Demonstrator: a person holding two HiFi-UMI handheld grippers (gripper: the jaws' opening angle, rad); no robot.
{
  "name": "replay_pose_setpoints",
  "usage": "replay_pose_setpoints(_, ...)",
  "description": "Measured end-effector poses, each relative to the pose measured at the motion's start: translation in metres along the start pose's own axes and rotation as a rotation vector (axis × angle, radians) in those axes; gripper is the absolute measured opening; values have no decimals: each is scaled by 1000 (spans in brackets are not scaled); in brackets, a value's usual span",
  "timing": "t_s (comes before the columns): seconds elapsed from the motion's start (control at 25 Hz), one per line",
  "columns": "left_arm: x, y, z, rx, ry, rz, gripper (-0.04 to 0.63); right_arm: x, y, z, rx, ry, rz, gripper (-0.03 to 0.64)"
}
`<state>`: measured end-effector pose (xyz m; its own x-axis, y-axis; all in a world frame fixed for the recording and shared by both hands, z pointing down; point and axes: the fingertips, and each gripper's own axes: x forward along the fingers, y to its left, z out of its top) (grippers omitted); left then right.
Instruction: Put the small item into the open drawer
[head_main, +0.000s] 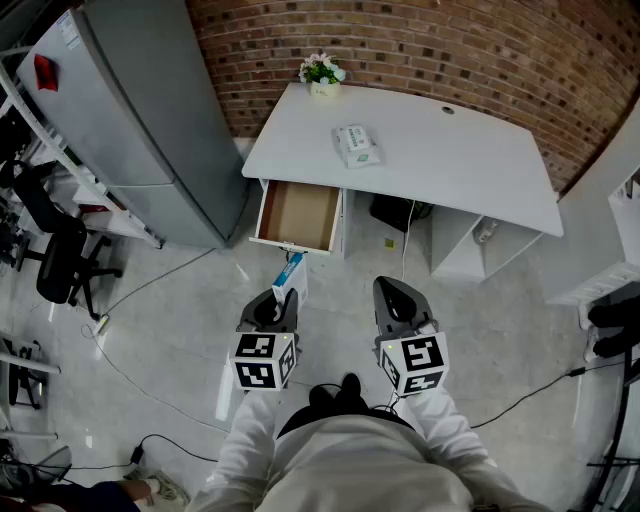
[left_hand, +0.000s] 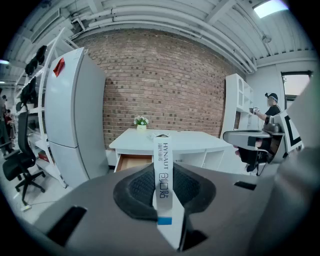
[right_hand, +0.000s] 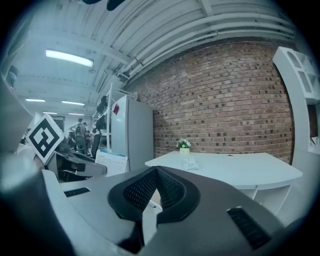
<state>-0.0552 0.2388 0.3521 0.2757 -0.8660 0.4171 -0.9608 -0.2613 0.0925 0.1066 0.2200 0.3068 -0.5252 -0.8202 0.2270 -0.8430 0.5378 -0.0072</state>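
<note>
**One small box gripped, open drawer yet to be reached**

One small item, a slim white box (left_hand: 163, 186) with a blue band, is clamped upright between the jaws of the left gripper (head_main: 283, 298). The jaws are closed part-way onto the box's flat sides, and its upper end stands clear above the pads. Nothing is held by the right gripper (right_hand: 156, 172). Its jaws are brought together at the tips and it is carried beside the left one, both tilted slightly downward.

The open drawer (head_main: 297, 215) is pulled out from under the left end of the white desk (head_main: 440, 160), and its brown floor is seen to be bare. A tissue pack (head_main: 357, 145) and a small flower pot (head_main: 322, 72) are left on the desktop, well apart from the drawer. A grey fridge (head_main: 150, 120) stands just beside the desk's left end.

The step in hand is judged to be the approach, since the desk is seen some way off from the left gripper view. The grip should be kept firm while the gap is closed, because the box is held only by its lower part and could pivot. The box is best brought in over the drawer's front edge, lowered close to the drawer floor, and released only once it is inside the walls. The right gripper should be kept out to the side, so that the drawer is not nudged.
</note>
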Motion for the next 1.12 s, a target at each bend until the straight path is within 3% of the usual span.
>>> replay_pose_setpoints(0.32, 4, -7, 4, -19, -13, 21, 83, -6, -14, -1, 25, -22, 5, 26)
replay_pose_setpoints(0.68, 7, -6, 11, 9, -22, 57, 83, -9, -25, 0, 20, -24, -2, 26)
replay_pose_setpoints(1.12, 34, 15, 16, 13, -4, 68, 83, 20, -36, 1, 33, -27, -25, 26)
